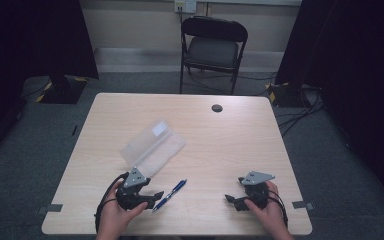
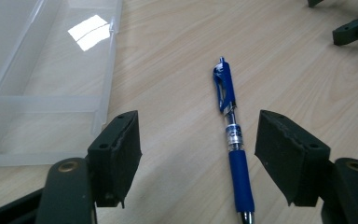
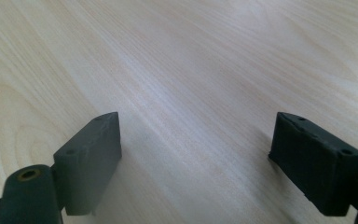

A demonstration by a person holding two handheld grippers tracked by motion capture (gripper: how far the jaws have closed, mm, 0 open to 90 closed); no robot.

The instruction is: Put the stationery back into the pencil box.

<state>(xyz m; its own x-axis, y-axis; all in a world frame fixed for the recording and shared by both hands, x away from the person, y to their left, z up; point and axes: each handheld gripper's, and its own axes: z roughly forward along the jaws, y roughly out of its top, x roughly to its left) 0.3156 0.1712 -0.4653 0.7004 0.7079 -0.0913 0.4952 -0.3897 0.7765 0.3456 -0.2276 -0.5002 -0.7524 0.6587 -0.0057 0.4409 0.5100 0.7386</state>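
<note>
high view: above table (image 1: 205, 125), facing forward-down | left gripper view: close, shares pen (image 2: 233, 140) | right: close, probably tabletop

a blue click pen (image 1: 170, 195) lies on the pale wooden worktop (image 1: 220, 145) near its front edge, left of centre; the clear plastic box (image 1: 152, 145) lies just behind it.

Counted: one blue pen (image 1: 170, 194), one clear plastic box (image 1: 152, 145), one counter (image 1: 230, 145), one folding chair (image 1: 213, 49), two grippers.
</note>
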